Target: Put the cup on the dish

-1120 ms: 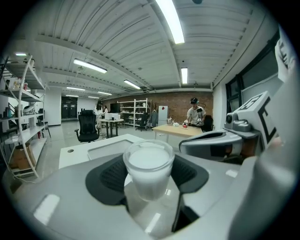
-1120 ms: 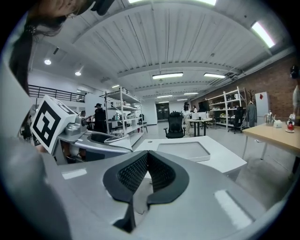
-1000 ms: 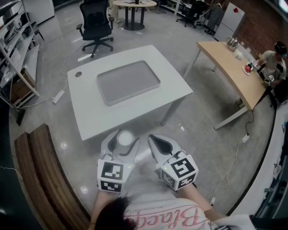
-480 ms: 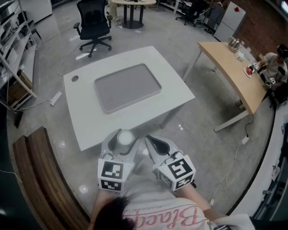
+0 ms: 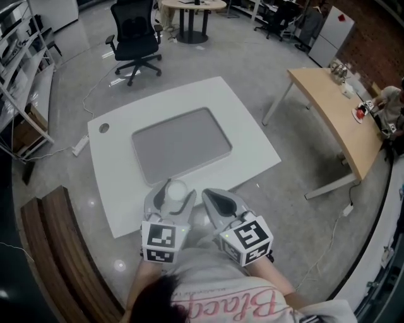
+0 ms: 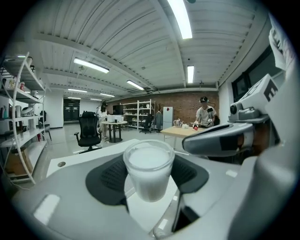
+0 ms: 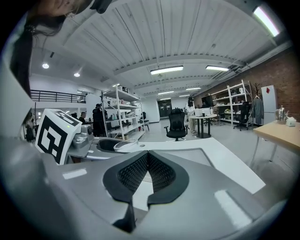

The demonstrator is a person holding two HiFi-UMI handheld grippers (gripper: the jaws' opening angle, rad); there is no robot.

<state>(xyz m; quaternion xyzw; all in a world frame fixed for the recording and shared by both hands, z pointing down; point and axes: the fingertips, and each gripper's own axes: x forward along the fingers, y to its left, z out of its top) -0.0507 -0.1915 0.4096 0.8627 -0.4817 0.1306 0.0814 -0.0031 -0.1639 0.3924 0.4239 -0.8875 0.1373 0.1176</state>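
Note:
A frosted white cup (image 5: 175, 191) stands upright between the jaws of my left gripper (image 5: 170, 190), which is shut on it; in the left gripper view the cup (image 6: 148, 171) fills the gap between the dark pads. The grippers hover at the near edge of a white table (image 5: 117, 184). On that table lies the dish, a flat grey tray (image 5: 182, 144), a short way beyond the cup. My right gripper (image 5: 213, 197) is beside the left one, shut with nothing in it; its pads (image 7: 133, 172) meet at the tip. The right gripper view shows the cup (image 7: 124, 145) at its left.
A black office chair (image 5: 134, 38) and a round table (image 5: 192, 6) stand beyond the white table. A long wooden desk (image 5: 334, 113) with a seated person (image 5: 388, 101) is at the right. Shelving (image 5: 19, 76) and a wooden bench (image 5: 50, 252) line the left.
The table and tray have drawn nearer, so both grippers now reach the table's near edge. The cup stays in the left gripper, and the right gripper stays shut.

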